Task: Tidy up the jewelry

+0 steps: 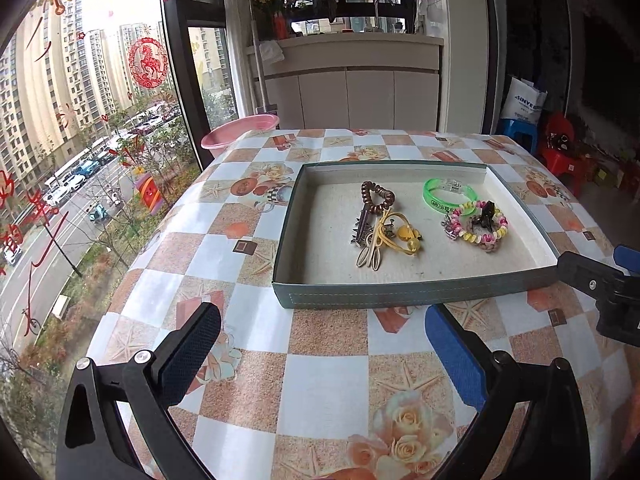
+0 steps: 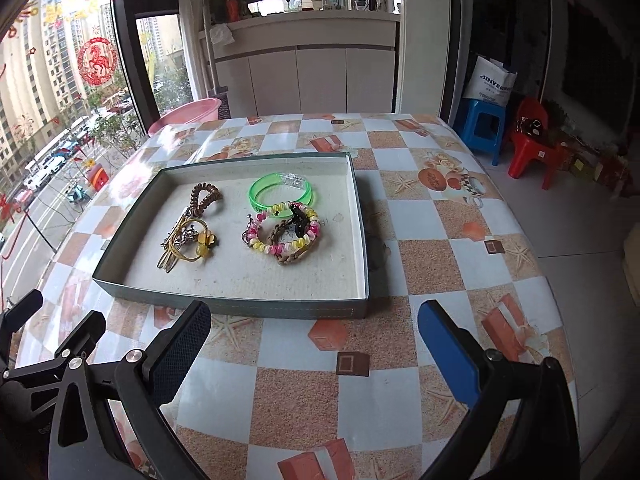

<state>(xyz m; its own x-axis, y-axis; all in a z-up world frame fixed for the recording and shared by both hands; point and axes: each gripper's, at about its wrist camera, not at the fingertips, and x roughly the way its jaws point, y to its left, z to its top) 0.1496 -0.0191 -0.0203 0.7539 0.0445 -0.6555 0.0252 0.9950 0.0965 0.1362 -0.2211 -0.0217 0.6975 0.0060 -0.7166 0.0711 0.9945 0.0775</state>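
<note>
While beside table [image 1: 328,380]: pink basin [image 1: 240,130]

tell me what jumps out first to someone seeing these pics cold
The shallow grey-green tray in the middle of the checkered tablecloth draws the eye. Inside, a bright green bangle lies toward the back, touching a pink and yellow beaded bracelet, with a cluster of gold and brown pieces to their left. Both grippers hover open and empty before the tray.
</note>
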